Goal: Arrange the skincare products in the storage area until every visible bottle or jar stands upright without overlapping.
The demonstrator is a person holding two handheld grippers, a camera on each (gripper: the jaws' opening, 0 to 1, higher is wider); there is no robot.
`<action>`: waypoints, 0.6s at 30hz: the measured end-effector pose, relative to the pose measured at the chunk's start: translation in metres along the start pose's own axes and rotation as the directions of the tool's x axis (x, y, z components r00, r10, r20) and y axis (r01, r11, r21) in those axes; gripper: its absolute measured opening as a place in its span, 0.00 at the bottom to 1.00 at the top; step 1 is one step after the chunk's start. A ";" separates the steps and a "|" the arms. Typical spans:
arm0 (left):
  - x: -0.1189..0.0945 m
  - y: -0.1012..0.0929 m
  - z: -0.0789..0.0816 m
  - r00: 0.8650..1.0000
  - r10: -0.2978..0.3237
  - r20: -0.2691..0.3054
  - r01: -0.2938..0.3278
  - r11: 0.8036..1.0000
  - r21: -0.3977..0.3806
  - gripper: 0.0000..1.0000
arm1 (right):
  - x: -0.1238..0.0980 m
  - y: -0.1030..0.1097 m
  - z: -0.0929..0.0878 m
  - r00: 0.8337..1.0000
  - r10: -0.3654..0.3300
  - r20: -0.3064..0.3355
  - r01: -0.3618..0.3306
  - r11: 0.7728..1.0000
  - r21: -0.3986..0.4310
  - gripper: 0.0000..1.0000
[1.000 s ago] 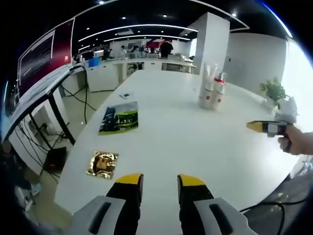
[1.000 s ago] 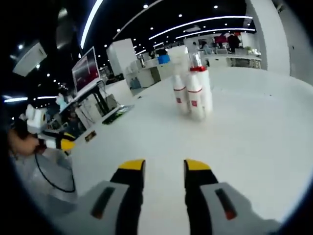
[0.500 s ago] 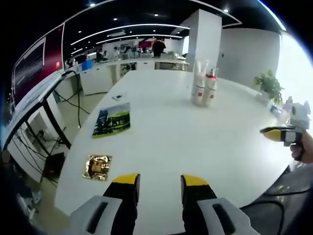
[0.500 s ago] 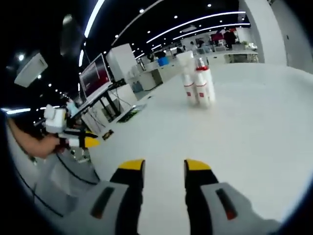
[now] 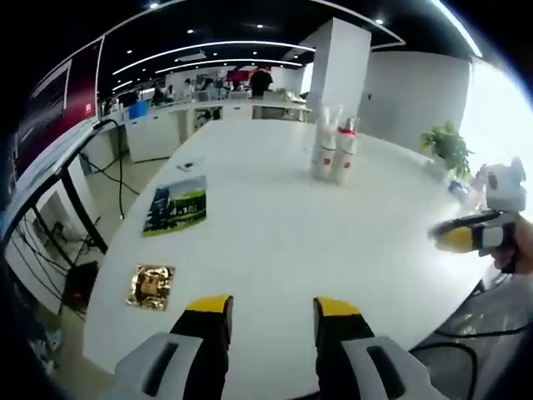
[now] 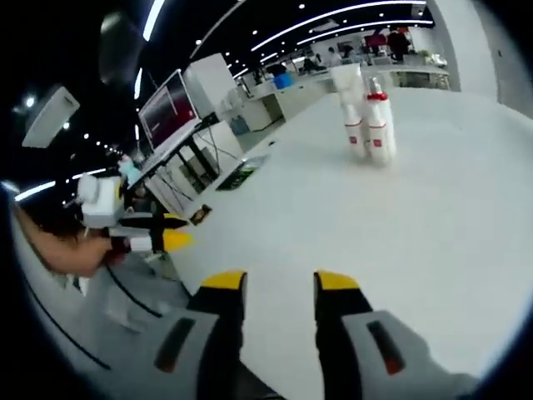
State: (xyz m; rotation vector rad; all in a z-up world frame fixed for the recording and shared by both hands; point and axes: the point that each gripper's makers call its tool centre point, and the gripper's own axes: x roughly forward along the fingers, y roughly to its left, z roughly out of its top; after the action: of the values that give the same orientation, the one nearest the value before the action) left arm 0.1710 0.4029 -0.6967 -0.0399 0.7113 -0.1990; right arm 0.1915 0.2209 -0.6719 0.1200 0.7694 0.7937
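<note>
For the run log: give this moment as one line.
left gripper: open, empty | right gripper: open, empty | white red-banded skincare bottles: upright, clustered, far across white table | green pouch, gold packet: flat

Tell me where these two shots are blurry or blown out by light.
Left gripper view: daylight washes out the right side past the plant, and the right gripper is motion-smeared. Right gripper view: the left gripper and hand are blurred, the bottles fairly sharp.
</note>
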 end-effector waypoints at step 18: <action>0.004 0.088 0.067 0.952 -0.069 0.299 0.127 0.976 -0.177 0.56 | 0.089 0.050 0.052 0.994 0.066 -0.085 -0.073 0.994 -0.082 0.33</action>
State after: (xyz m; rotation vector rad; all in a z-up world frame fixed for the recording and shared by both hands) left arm 0.2321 0.4861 -0.6579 -0.2869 0.4316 -0.2136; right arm 0.2359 0.3265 -0.6664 0.0381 0.8120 0.9004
